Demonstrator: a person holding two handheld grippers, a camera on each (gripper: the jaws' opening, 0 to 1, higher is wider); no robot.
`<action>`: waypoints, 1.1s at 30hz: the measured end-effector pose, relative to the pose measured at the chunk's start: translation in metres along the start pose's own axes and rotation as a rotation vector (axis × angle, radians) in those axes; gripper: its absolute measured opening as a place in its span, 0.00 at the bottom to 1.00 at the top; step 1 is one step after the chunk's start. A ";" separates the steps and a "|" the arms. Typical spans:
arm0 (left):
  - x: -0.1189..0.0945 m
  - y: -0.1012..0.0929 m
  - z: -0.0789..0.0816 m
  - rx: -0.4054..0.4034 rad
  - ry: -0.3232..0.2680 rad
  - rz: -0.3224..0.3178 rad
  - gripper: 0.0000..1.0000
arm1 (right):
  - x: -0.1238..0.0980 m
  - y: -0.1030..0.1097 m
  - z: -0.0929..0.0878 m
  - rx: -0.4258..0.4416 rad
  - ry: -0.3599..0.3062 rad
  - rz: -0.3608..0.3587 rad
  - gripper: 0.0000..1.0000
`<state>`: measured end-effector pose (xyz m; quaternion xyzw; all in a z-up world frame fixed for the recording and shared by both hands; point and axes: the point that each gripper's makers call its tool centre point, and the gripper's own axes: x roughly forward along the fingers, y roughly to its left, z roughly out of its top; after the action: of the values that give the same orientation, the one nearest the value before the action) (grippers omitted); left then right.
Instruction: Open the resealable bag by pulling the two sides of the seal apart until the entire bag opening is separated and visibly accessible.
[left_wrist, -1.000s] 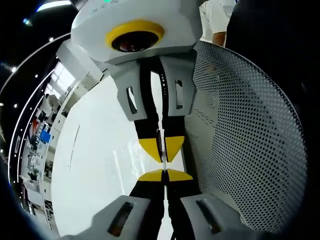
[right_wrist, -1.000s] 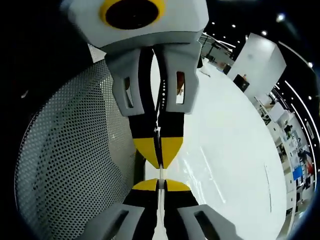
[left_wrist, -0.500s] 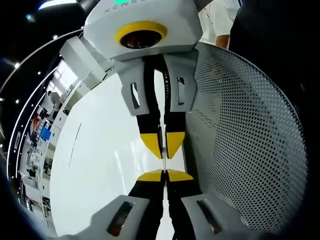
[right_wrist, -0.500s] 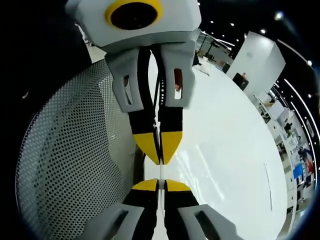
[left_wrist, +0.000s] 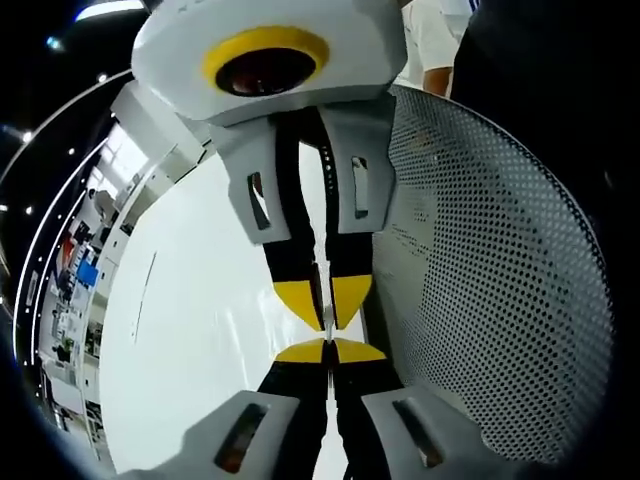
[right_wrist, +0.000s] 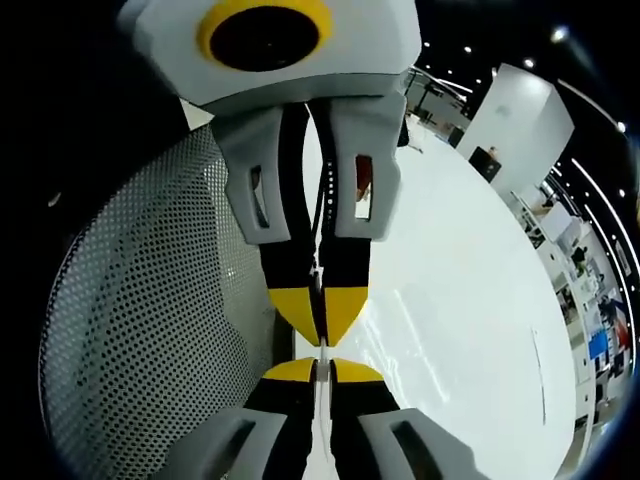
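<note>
Two grippers faced each other tip to tip over a white table (left_wrist: 200, 330), beside a perforated metal panel (left_wrist: 480, 300); the left gripper (left_wrist: 329, 352) and right gripper (right_wrist: 321, 371) were each clenched on an edge of the thin clear resealable bag (right_wrist: 318, 415), seemingly to pull its seal apart; opening not visible.

Glossy white tabletop (left_wrist: 200, 330), reflecting overhead light, extends beside a curved grey perforated metal panel (left_wrist: 490, 300); the same white tabletop (right_wrist: 460, 300) and perforated panel (right_wrist: 140, 340) recur in the right gripper view. A person in a white shirt (left_wrist: 430, 40) stands beyond the panel. Distant shelving (left_wrist: 75, 280) lines the background.
</note>
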<state>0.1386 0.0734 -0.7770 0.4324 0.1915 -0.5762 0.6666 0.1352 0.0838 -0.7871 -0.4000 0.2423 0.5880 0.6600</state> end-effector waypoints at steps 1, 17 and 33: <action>0.000 0.000 0.000 -0.001 -0.001 0.000 0.00 | 0.000 0.000 0.001 -0.002 -0.002 0.000 0.01; -0.001 0.002 0.000 -0.033 -0.010 0.010 0.00 | 0.001 -0.002 0.004 0.005 -0.007 0.019 0.00; -0.006 0.002 -0.003 -0.095 -0.025 0.019 0.00 | 0.001 -0.001 -0.005 -0.008 0.009 0.035 0.00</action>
<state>0.1399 0.0792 -0.7738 0.3948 0.2059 -0.5655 0.6942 0.1370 0.0806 -0.7902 -0.4011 0.2496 0.5986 0.6469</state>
